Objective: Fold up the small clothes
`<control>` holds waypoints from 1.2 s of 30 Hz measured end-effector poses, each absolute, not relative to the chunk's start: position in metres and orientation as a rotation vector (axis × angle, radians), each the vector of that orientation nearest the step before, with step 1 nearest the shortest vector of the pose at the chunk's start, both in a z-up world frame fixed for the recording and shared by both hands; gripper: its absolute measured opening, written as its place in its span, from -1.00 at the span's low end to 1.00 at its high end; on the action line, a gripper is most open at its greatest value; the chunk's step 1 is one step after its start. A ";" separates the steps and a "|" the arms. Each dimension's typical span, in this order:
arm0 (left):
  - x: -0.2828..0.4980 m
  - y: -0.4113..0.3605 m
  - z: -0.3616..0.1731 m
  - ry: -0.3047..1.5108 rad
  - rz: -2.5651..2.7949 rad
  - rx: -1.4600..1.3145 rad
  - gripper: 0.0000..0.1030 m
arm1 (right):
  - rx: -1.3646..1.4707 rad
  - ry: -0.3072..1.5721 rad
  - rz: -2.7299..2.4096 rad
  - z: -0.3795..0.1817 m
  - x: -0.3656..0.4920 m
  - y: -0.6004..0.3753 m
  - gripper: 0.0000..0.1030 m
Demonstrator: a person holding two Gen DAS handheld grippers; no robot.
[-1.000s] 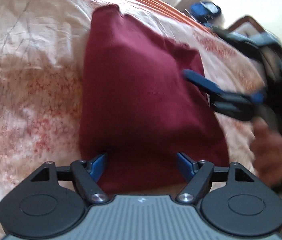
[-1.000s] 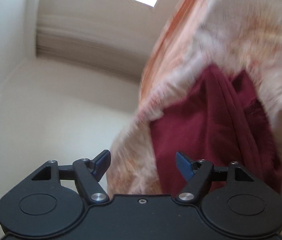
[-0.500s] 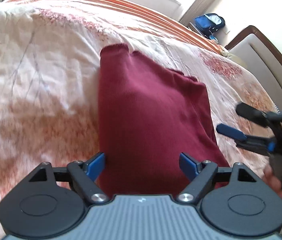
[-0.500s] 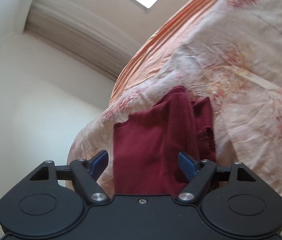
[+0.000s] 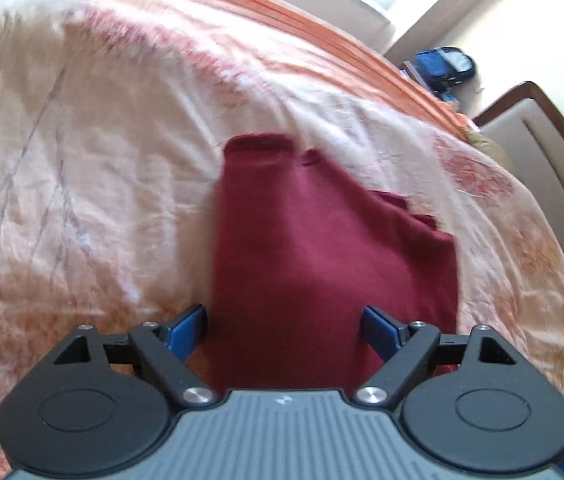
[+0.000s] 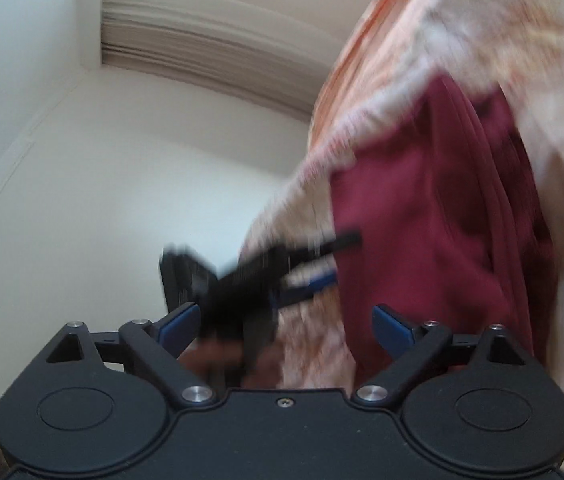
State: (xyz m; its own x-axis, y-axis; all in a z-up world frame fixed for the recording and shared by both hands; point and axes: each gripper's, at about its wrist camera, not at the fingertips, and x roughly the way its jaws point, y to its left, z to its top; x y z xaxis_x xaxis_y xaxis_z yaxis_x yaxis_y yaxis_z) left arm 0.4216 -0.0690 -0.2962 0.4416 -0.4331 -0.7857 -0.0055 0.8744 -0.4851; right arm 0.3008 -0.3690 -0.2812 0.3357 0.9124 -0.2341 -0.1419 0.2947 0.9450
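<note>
The dark red knit garment (image 5: 322, 264) lies flat and partly folded on the cream and orange floral bedspread (image 5: 82, 184), directly ahead of the left gripper (image 5: 284, 320). Its near edge runs between the blue pads (image 5: 186, 324), which stand wide apart and hold nothing. The right gripper (image 6: 286, 320) is also spread wide and empty; the garment sits ahead of it and toward its right finger.

Judged step: between folds, with both tools released. The next move calls for closing on an edge or corner of the garment and carrying it across.

Compared with half a second ago, the left gripper has drawn back from the garment. The right gripper has left the left wrist view, and the left gripper now crosses the right wrist view.
</note>
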 end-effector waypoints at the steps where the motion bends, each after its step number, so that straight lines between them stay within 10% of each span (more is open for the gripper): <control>1: 0.425 -0.068 -0.301 1.099 -0.271 -0.452 0.73 | 0.997 0.979 0.860 -0.288 0.299 -0.368 0.81; 6: 0.427 -0.068 -0.299 1.089 -0.250 -0.385 0.73 | 0.866 1.056 0.709 -0.307 0.304 -0.382 0.42; 12: 0.410 -0.061 -0.285 1.070 -0.341 -0.397 0.73 | 0.878 0.921 0.680 -0.280 0.299 -0.420 0.84; 36: 0.408 -0.053 -0.331 1.151 -0.440 -0.608 0.76 | 0.808 1.008 0.650 -0.332 0.369 -0.406 0.84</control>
State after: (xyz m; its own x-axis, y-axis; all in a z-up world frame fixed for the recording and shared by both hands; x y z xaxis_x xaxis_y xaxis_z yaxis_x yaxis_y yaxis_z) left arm 0.4078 -0.0531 -0.3314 0.3531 -0.6120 -0.7077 0.0157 0.7602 -0.6495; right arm 0.3687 -0.4057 -0.3320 0.3978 0.7869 -0.4718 -0.1050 0.5499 0.8286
